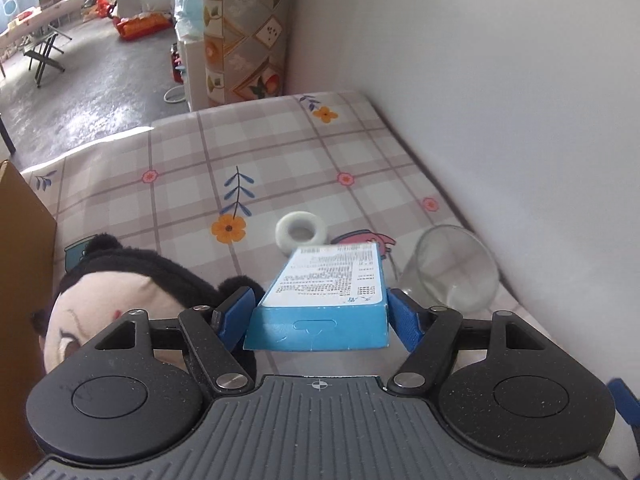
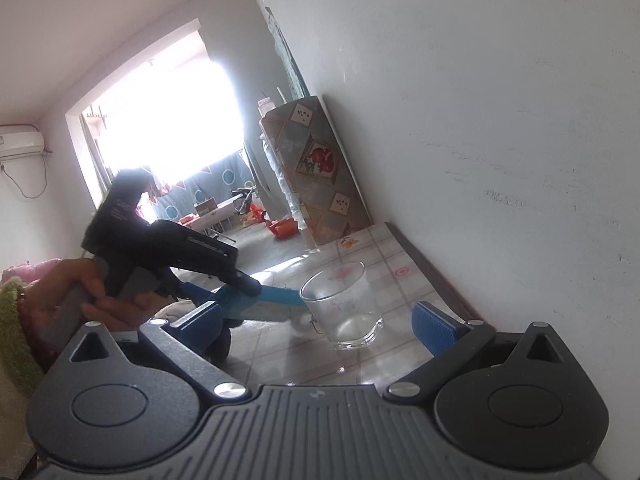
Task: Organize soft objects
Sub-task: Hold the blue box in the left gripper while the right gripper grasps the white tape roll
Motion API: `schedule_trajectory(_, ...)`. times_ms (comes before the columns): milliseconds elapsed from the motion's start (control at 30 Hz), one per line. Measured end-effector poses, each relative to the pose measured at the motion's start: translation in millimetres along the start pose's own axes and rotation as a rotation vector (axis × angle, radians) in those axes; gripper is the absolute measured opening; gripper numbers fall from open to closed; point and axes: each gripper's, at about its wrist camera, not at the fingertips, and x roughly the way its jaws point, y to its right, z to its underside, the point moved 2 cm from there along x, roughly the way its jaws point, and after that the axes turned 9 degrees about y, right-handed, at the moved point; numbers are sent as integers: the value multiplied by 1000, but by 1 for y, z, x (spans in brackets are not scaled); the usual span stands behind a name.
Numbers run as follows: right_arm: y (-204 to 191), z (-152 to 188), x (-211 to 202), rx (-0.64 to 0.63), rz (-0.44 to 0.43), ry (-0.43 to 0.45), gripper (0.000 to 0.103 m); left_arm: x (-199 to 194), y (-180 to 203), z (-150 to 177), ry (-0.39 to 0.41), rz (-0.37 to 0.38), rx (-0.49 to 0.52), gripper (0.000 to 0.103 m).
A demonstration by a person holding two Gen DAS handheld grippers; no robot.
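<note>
My left gripper [image 1: 320,314] is shut on a flat blue box [image 1: 328,280] with a white printed label, held above the bed. Below its left finger lies a plush doll head [image 1: 120,304] with black hair and a pale face. A white tape roll [image 1: 301,232] rests on the sheet beyond the box. A clear glass cup [image 1: 452,268] stands to the right, near the wall. In the right wrist view the same glass cup [image 2: 340,308] stands between the spread fingers of my right gripper [image 2: 320,322], which is open and not touching it. A hand [image 2: 80,296] carries the left gripper and blue box [image 2: 276,300] at the left.
The bed has a plaid flowered sheet [image 1: 280,152] and runs along a white wall [image 1: 500,100] on the right. A brown cardboard box [image 1: 20,280] stands at the left edge. A patterned mattress [image 1: 248,28] leans past the bed's far end, with grey floor [image 1: 88,80] beyond.
</note>
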Motion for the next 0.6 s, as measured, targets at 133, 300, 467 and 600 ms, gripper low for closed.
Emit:
schedule_trajectory(133, 1, 1, -5, 9, 0, 9, 103, -17, 8, 29, -6, 3, 12, 72)
schedule_trajectory(300, 4, 3, -8, 23, 7, 4, 103, -37, 12, 82, 44, 8, 21, 72)
schedule_trajectory(467, 0, -7, 3, 14, -40, -27, 101, -41, 15, 122, 55, -3, 67, 72)
schedule_trajectory(600, -24, -31, 30, -44, -189, -74, 96, -32, 11, 137, 17, -2, 83, 72)
